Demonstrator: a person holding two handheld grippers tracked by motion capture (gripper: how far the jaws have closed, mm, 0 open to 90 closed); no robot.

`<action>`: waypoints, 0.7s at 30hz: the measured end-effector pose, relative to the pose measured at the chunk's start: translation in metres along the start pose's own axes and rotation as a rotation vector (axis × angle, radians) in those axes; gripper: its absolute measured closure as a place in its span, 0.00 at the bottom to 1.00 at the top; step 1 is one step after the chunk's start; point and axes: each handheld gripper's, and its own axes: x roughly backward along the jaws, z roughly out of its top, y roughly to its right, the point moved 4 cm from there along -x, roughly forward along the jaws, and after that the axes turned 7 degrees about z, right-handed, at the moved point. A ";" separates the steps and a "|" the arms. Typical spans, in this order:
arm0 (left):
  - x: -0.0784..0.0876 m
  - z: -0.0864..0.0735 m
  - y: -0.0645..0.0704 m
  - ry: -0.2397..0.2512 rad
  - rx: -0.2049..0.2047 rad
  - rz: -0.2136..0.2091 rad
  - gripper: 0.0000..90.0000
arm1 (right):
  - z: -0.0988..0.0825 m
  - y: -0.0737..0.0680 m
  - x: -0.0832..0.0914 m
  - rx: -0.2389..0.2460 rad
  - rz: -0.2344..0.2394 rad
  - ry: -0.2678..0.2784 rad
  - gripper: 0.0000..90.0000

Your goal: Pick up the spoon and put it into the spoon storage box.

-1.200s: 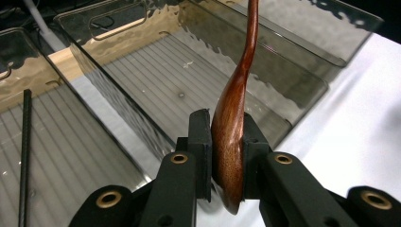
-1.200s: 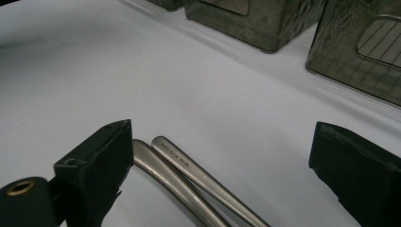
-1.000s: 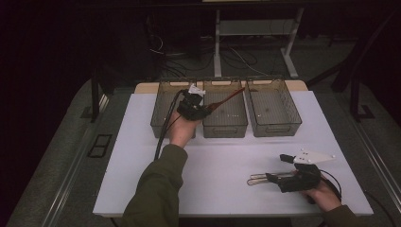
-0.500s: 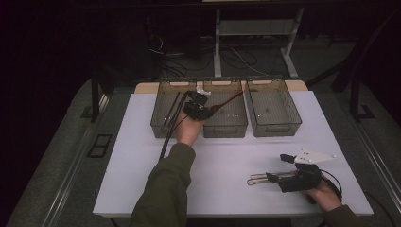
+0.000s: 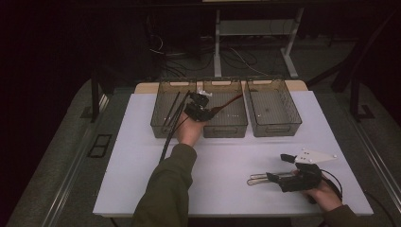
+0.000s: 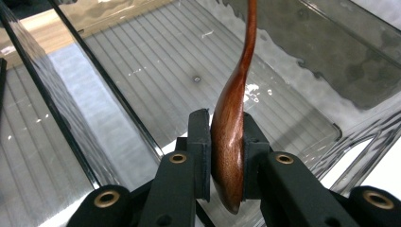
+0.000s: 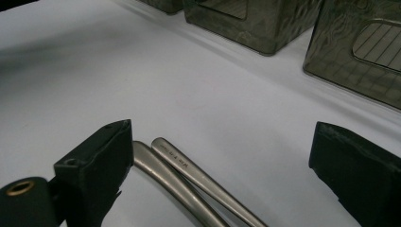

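Note:
A dark wooden spoon (image 6: 231, 127) stands on edge between the pads of my left gripper (image 6: 227, 127), which is shut on its bowl. The handle reaches away over the ribbed floor of the clear middle bin (image 6: 302, 52). In the high view my left gripper (image 5: 204, 106) hovers at the middle bin's (image 5: 226, 128) near-left corner, the wooden spoon (image 5: 229, 101) slanting across it. My right gripper (image 5: 279, 166) rests on the white table at the near right, jaws wide open. In the right gripper view two metal handles (image 7: 189, 172) lie beside the left jaw of my right gripper (image 7: 222, 142), untouched.
Three clear bins stand in a row at the table's far side: the left bin (image 5: 165, 127) holds thin black sticks (image 5: 171, 111), the right bin (image 5: 276, 127) looks bare. The left gripper's black cable (image 5: 170, 132) trails over the left bin's front wall. Metal utensils (image 5: 257, 179) lie on the white tabletop (image 5: 227, 165).
My left gripper has shifted slightly right and nearer with the wooden spoon, from the left bin's edge to the middle bin. The right gripper has stayed put.

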 end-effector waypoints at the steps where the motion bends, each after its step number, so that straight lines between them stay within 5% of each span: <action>1: 0.000 0.000 0.000 0.003 0.000 0.001 0.83 | 0.000 0.000 0.000 0.002 0.000 0.000 0.07; 8: 0.005 0.003 -0.001 0.038 -0.005 -0.010 0.73 | 0.000 0.000 0.000 0.000 0.000 0.000 0.07; 21: 0.028 0.007 0.006 0.116 -0.051 -0.141 0.53 | 0.001 0.002 -0.001 -0.008 -0.005 -0.001 0.07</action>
